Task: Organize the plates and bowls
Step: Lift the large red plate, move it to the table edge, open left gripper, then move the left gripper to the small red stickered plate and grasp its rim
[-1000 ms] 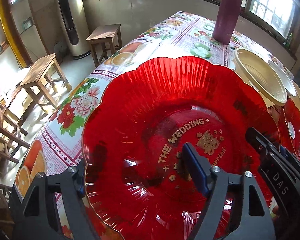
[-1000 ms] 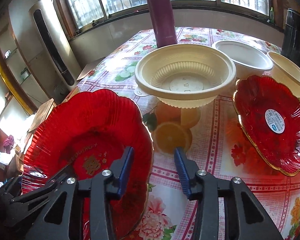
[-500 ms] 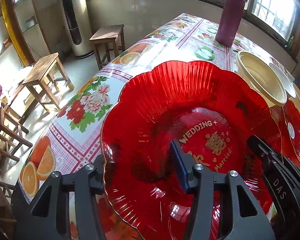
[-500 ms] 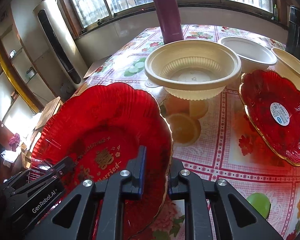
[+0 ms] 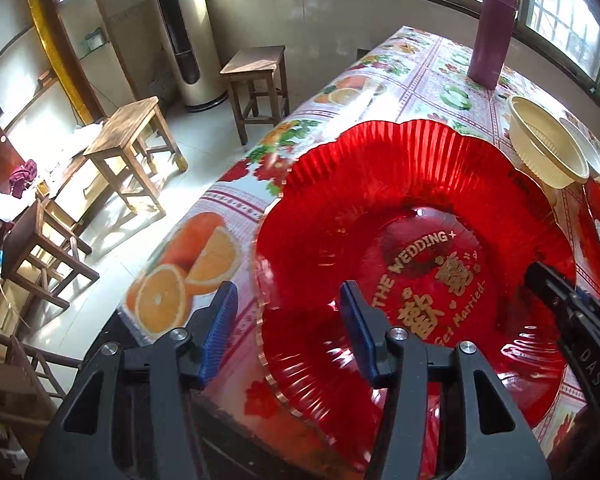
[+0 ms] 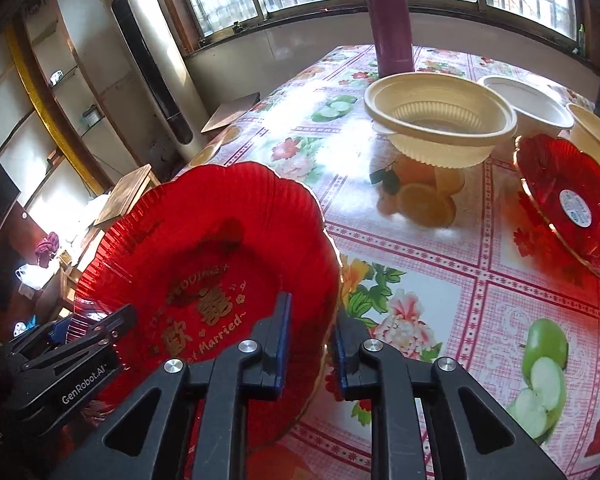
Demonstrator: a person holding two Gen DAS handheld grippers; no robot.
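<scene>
A home dining room: oilcloth-covered table (image 6: 440, 292), wooden stools (image 5: 256, 68).

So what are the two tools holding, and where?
Both hold the big red wedding plate by its scalloped rim: the right tool pinches the right edge, the left tool straddles the left edge. Whether the left pads press cannot be told.

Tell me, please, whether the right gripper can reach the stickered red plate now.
Probably not yet: the right gripper has the rim of the wedding plate between its jaws, which have just been opening. The tablecloth toward the stickered red plate looks free.
</scene>
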